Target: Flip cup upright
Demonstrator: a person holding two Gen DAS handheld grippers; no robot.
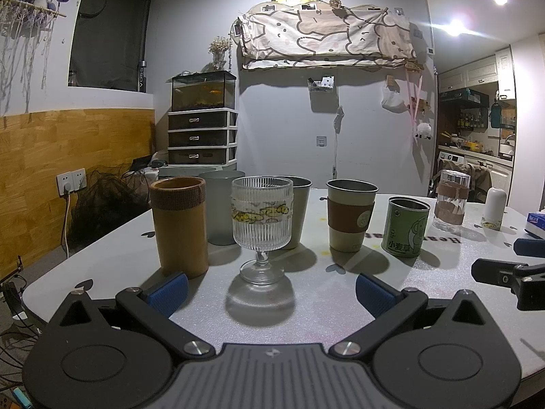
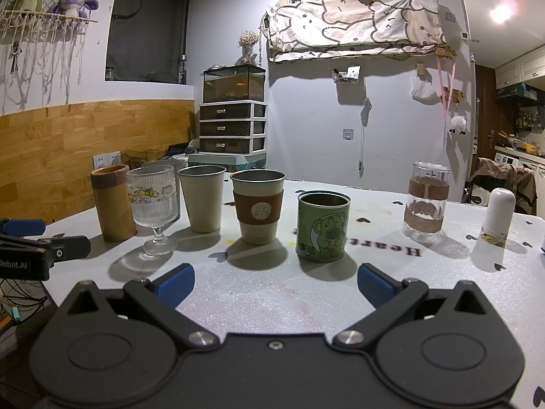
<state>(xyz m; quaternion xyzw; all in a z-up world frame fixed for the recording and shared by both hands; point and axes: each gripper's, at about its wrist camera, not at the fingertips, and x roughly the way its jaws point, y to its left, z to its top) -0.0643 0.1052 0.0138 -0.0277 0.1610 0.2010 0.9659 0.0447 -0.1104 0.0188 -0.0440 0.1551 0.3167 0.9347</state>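
Both the left gripper and right gripper hang spread apart and empty over the table's near edge, facing a row of upright cups, while the clear tumbler toward the far right corner looks inverted, likely the cup to flip.

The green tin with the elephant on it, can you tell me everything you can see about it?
The green round metal tin with a cartoon elephant stands upright on the white speckled table, open at the top with a shiny silver rim and dark inside. Its label shows a green elephant holding leaves, with Chinese characters beside it. It sits apart from its neighbours, right of the cream cup with a brown sleeve. Neither gripper touches it.
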